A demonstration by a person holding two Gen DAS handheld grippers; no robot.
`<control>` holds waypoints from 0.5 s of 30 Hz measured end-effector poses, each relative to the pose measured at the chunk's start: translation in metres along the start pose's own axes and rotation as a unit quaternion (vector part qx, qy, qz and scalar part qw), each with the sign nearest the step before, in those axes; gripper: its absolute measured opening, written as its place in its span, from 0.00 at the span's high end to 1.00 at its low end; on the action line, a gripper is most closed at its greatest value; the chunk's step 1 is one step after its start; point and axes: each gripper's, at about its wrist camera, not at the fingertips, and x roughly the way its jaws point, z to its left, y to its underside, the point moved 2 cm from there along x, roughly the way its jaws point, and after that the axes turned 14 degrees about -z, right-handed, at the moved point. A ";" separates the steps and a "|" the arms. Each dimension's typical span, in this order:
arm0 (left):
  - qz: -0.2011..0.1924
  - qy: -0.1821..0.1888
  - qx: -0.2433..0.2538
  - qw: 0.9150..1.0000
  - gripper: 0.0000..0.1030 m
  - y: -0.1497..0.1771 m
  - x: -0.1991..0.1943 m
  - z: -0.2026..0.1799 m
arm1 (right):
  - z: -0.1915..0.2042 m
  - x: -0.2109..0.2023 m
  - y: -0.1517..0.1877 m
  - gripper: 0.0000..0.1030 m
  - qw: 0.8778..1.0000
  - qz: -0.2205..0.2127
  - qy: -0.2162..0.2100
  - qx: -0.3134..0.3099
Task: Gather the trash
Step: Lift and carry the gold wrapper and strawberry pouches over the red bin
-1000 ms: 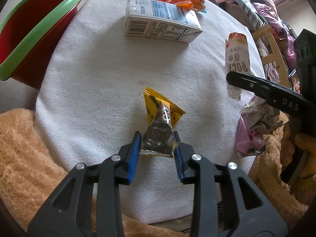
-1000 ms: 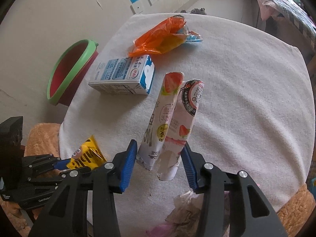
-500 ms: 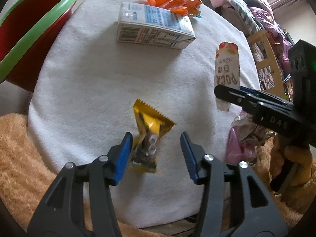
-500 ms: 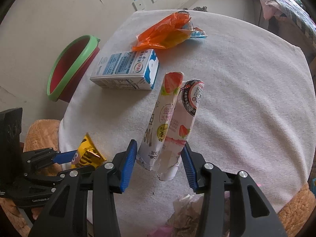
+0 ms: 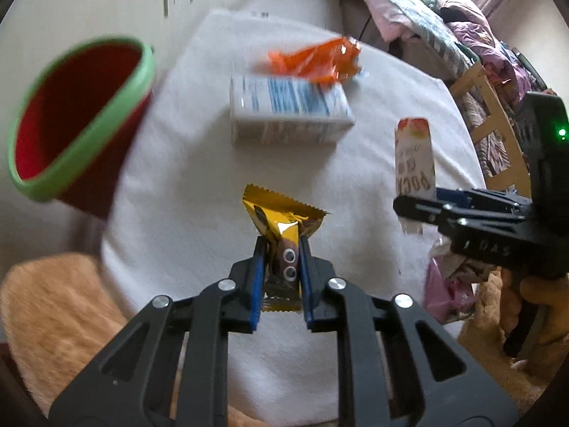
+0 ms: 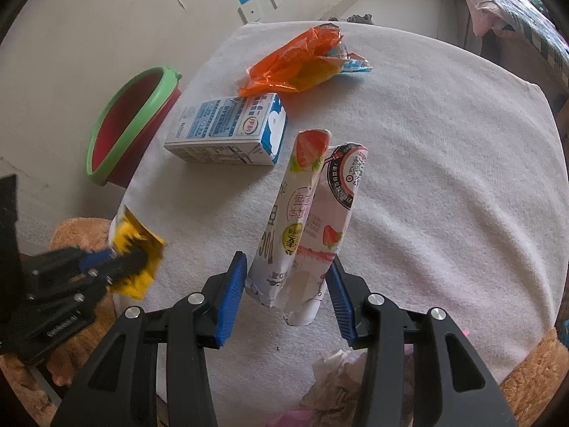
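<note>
the left gripper (image 5: pixel 281 249), whose jaws have just been closing, pinches the yellow snack wrapper (image 5: pixel 281 220) above the white cloth (image 5: pixel 185 178) and should carry it steadily to the red bin (image 5: pixel 71 121), while the right gripper (image 6: pixel 288 284) clasps the strawberry pouch (image 6: pixel 306 213), on which only "300" reads surely.

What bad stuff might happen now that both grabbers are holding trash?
The left gripper pinches only the yellow candy wrapper's crinkly lower end, so it might slip out. The right gripper holds the torn strawberry packet by its ragged end, which could tear. The red bin sits off the table's side, so a drop could miss.
</note>
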 end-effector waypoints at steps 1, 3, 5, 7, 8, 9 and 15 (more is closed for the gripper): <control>-0.005 -0.002 0.003 1.000 0.84 -0.002 -0.001 -0.001 | 0.001 -0.002 0.000 0.57 1.000 -0.004 0.002 -0.002; -0.012 -0.006 0.005 1.000 0.84 -0.005 -0.003 -0.001 | 0.001 -0.005 -0.001 0.57 1.000 -0.012 0.006 -0.007; -0.017 -0.010 0.006 1.000 0.84 -0.006 -0.005 0.002 | 0.002 -0.009 -0.003 0.57 1.000 -0.023 0.010 -0.012; -0.021 -0.014 0.006 1.000 0.84 -0.008 -0.007 0.005 | 0.002 -0.012 -0.004 0.57 0.999 -0.032 0.016 -0.016; -0.026 -0.017 0.006 1.000 0.84 -0.009 -0.008 0.006 | 0.002 -0.013 -0.005 0.57 0.999 -0.035 0.017 -0.016; -0.028 -0.019 0.006 0.999 0.84 -0.010 -0.010 0.007 | 0.002 -0.014 -0.005 0.57 0.999 -0.037 0.017 -0.016; -0.045 -0.028 -0.008 0.999 0.84 -0.014 -0.018 0.016 | 0.008 -0.020 -0.010 0.57 0.998 -0.048 0.021 -0.026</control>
